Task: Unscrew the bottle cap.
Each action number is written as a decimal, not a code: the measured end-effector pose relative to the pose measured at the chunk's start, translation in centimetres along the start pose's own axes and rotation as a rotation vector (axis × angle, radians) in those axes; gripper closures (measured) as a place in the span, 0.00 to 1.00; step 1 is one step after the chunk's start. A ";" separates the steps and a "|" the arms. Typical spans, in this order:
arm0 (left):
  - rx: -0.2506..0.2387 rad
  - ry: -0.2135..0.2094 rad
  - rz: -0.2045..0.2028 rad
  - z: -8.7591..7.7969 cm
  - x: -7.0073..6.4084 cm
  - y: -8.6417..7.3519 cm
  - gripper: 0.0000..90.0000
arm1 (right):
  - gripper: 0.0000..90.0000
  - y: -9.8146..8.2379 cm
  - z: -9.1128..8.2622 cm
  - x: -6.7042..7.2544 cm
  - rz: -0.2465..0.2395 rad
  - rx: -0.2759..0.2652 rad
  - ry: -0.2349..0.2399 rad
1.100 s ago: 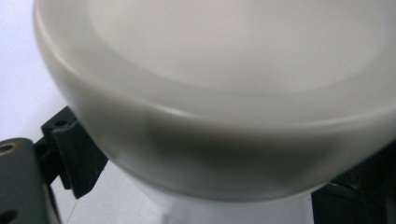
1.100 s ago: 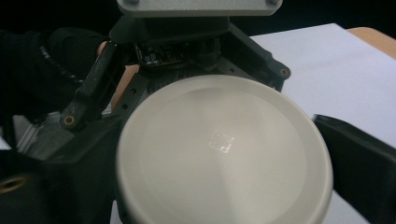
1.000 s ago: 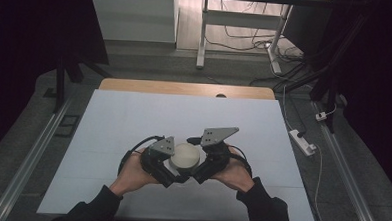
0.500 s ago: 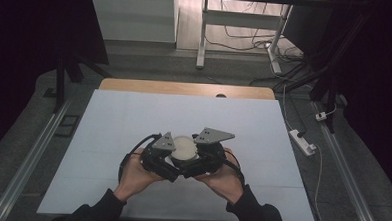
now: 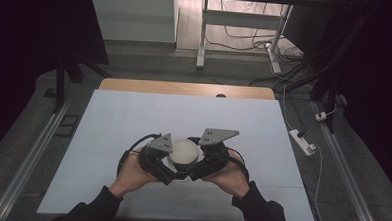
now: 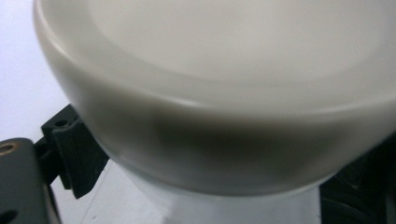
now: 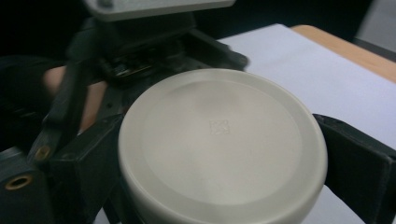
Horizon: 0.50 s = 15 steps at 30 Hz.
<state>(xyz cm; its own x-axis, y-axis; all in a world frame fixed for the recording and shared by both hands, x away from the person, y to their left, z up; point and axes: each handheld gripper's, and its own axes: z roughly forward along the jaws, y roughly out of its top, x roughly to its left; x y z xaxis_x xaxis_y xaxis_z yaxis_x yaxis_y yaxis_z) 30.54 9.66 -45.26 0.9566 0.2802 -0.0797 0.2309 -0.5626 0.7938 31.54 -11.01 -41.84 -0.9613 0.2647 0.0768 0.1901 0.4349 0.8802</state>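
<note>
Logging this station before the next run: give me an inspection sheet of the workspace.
Surface: white table top, wood strip along the far edge.
Job's things: round cream lid on a container, between both grippers.
Clutter: nothing seen on the table.
Grippers: left gripper and right gripper close in on the lid from either side; right jaws flank its rim; whether either clamps it cannot be told.
Cables: black cable loops from the left gripper.
Surroundings: power strip on the floor at right, white desk legs beyond.
</note>
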 end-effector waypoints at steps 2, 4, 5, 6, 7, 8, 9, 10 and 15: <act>0.002 -0.032 0.025 0.0 -0.1 0.0 0.08 | 0.08 -0.1 -0.2 -0.3 -0.025 0.010 0.062; 0.002 -0.069 0.044 0.1 -0.1 -0.1 0.08 | 0.08 -0.2 -0.3 -0.6 -0.041 0.010 0.117; 0.002 -0.069 0.044 0.1 -0.1 -0.1 0.08 | 0.08 -0.3 -0.4 -0.7 -0.048 0.007 0.144; 0.004 -0.098 0.071 0.1 -0.2 -0.1 0.08 | 0.08 -0.3 -0.4 -0.8 -0.058 0.006 0.171; 0.007 -0.109 0.088 0.2 -0.3 -0.1 0.08 | 0.08 -0.4 -0.5 -0.8 -0.068 0.012 0.193; 0.009 -0.115 0.103 0.2 -0.5 -0.1 0.08 | 0.08 -0.5 -0.5 -0.8 -0.082 0.011 0.215; 0.011 -0.120 0.112 0.3 -0.6 -0.1 0.08 | 0.08 -0.5 -0.5 -0.7 -0.093 0.016 0.228; 0.012 -0.121 0.117 0.3 -0.6 -0.1 0.08 | 0.07 -0.6 -0.5 -0.6 -0.097 0.018 0.237; 0.000 -0.065 0.088 0.2 -0.7 0.0 0.08 | 0.00 -0.3 -0.7 -0.6 -0.056 0.021 0.195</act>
<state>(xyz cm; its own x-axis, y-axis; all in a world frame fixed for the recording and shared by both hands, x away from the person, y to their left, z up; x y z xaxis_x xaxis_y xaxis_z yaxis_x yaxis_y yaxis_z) 29.88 9.33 -45.27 0.9827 0.1789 -0.0482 0.1453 -0.5831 0.7993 31.95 -11.91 -41.81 -0.9905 0.0692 0.1190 0.1375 0.4628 0.8757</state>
